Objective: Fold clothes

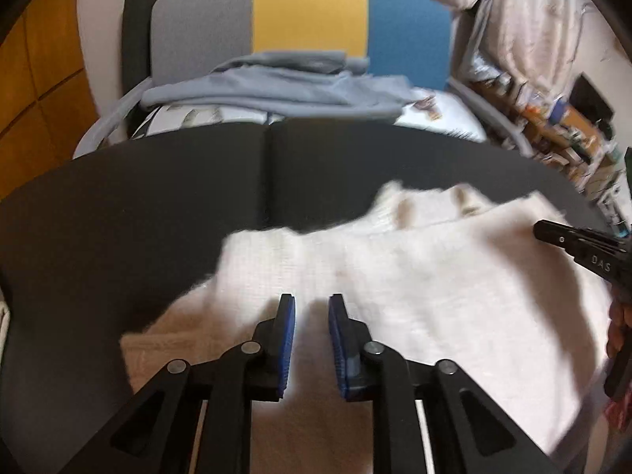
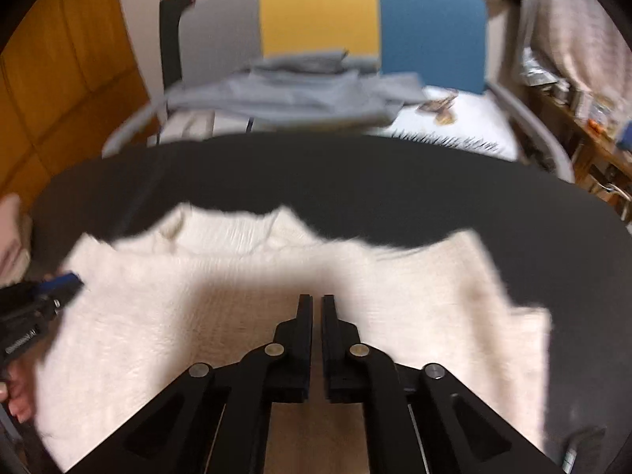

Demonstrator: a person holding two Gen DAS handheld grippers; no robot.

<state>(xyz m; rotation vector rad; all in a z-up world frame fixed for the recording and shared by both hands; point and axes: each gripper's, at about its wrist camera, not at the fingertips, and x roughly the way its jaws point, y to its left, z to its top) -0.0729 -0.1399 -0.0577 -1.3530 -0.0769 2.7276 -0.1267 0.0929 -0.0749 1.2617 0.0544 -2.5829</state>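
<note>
A white knit sweater (image 2: 276, 316) lies flat on the black desk (image 2: 395, 181), collar toward the far edge, with a narrower panel, probably a sleeve, extending at the right in the right wrist view. The left tongs (image 1: 312, 304) hover above the sweater's left portion, set to a narrow gap with nothing between the blue pads (image 1: 287, 328). The right tongs (image 2: 317, 304) hover above the middle of the body, nearly closed and likewise empty; no fabric shows between them. Beyond the desk stands a chair (image 2: 320, 12) with a grey, yellow and blue back, carrying a stack of grey-blue garments (image 2: 284, 91). The step in hand appears to be preparation for the first fold. To perform it well, open each tong wider before descent, take a single layer at the shoulder and hem on one side, lift both points evenly, and carry the edge across without dragging the body. Both views are motion-blurred, so edge positions are approximate.
</note>
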